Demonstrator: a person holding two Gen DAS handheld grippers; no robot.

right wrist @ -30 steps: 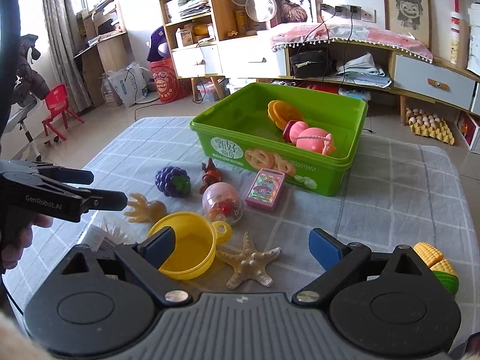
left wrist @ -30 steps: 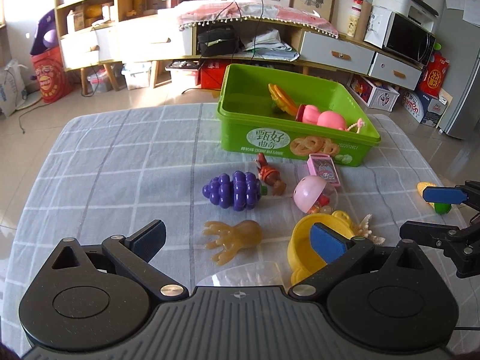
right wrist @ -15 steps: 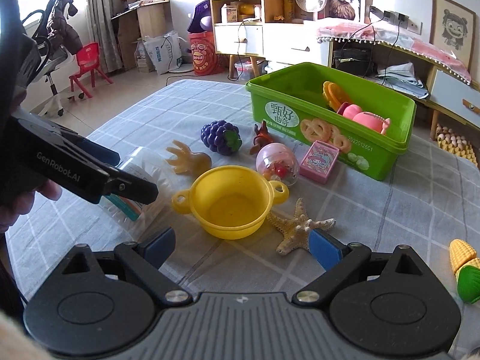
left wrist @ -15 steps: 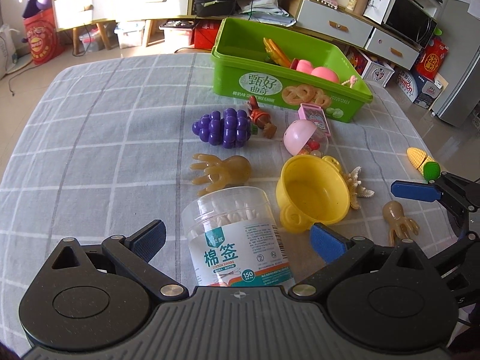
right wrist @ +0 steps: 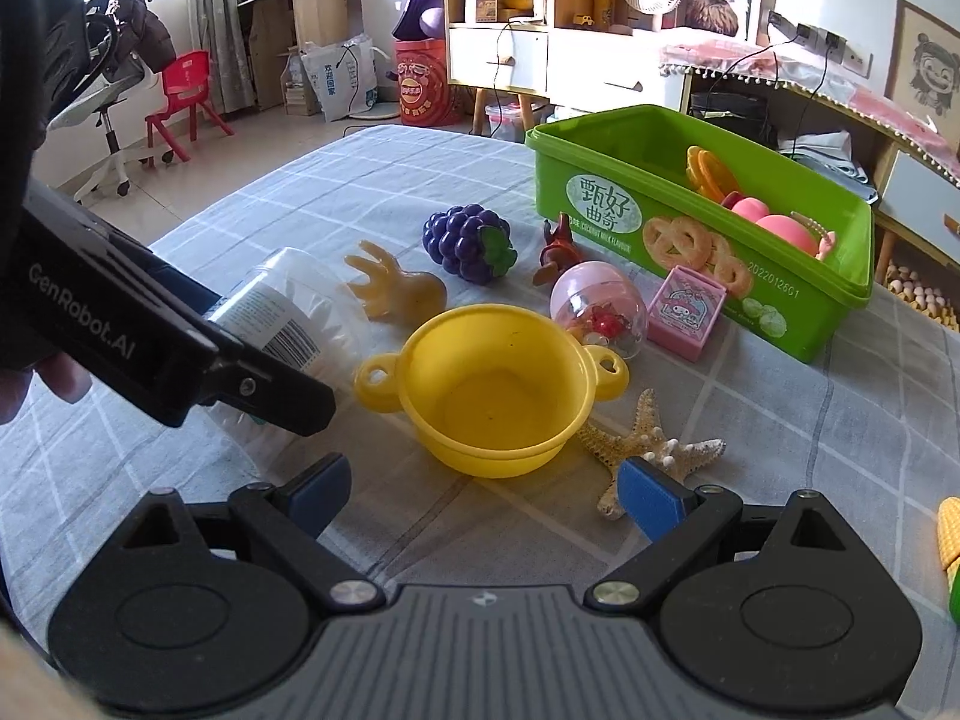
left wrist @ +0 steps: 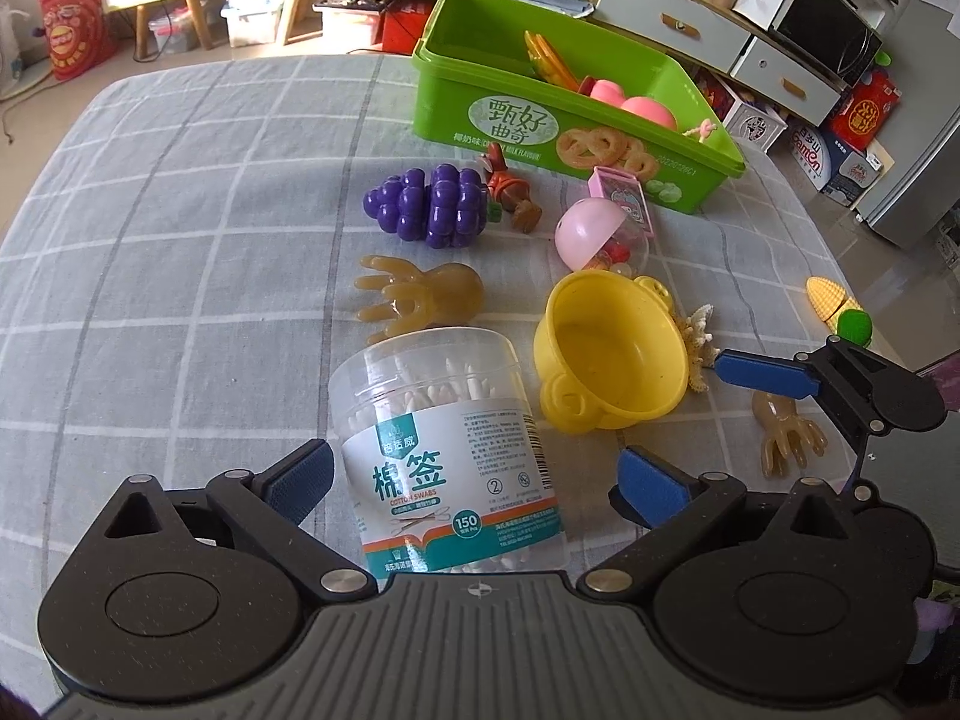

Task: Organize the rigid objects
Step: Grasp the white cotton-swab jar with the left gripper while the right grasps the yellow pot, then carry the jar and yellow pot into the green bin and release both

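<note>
Left claw (left wrist: 474, 477) wide open, swab jar (left wrist: 450, 450) lying between pads, not squeezed yet. Jar just near side of yellow pot (left wrist: 612, 354), long axis pointing away from me. Right claw (right wrist: 483, 489) open, empty, closer to pot.

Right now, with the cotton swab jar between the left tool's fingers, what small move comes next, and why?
Probably close the left tool on the cotton swab jar: it sits between the open fingers, none clearly touching it yet.

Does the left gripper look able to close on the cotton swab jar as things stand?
Probably yes: the left gripper is open, with the cotton swab jar between its fingers and nothing else there.
</note>
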